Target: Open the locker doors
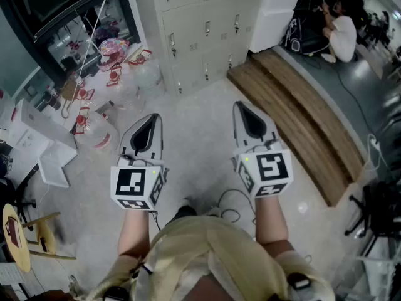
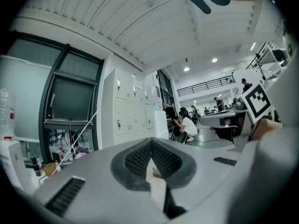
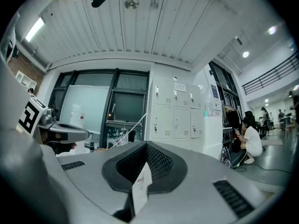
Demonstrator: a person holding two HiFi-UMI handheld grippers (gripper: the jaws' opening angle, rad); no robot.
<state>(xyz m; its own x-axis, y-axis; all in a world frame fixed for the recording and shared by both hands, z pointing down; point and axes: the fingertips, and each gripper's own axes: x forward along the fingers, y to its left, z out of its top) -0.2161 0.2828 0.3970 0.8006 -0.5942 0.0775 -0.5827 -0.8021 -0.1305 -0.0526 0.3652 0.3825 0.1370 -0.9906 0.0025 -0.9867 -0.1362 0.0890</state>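
Right gripper's (image 3: 146, 144) ribbed fingers (image 3: 162, 164) meet before boxy lockers (image 3: 175, 115).

The locker bank (image 1: 200, 24) stands upright on the floor (image 1: 194, 108) at the far side of the room. It is pale grey metal, split into several columns of stacked compartments. Its doors (image 3: 163, 120) all sit flush and shut (none ajar as far as the views show), each with a small dark latch (image 1: 207, 27) and a set of vent slots.
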